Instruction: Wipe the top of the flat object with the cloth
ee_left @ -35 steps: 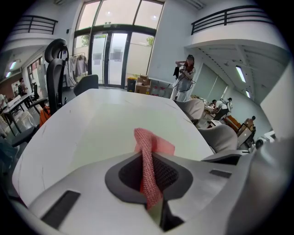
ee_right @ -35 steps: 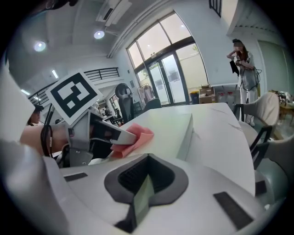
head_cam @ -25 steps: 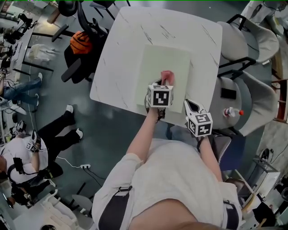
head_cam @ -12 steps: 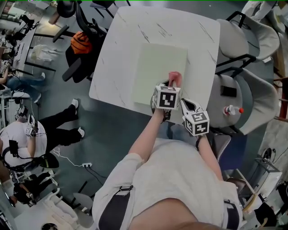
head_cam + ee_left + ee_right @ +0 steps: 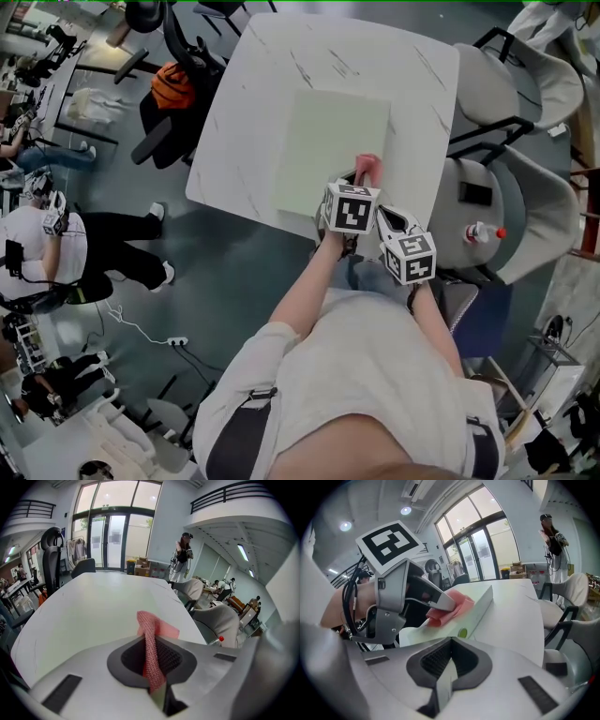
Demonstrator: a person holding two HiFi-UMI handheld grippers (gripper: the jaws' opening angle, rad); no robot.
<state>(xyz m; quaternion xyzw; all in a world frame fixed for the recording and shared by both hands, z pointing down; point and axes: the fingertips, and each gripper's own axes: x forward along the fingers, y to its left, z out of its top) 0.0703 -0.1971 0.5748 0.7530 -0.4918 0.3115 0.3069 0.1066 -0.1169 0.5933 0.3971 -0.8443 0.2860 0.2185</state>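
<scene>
A pale green flat board lies on the white marble table. My left gripper is shut on a pink cloth, which rests on the board's near right corner. In the left gripper view the cloth runs up between the shut jaws and folds over onto the board. My right gripper hovers just right of the left one, off the table's near edge, shut and holding nothing. The right gripper view shows the left gripper, the cloth and the board's edge.
Grey chairs crowd the table's right side; one carries a bottle and a dark phone. A black office chair with an orange bundle stands at the table's left. People are on the floor at left.
My left gripper has slid the pink cloth to the right along the board's near edge, closer to the right gripper. The right gripper has barely moved.
</scene>
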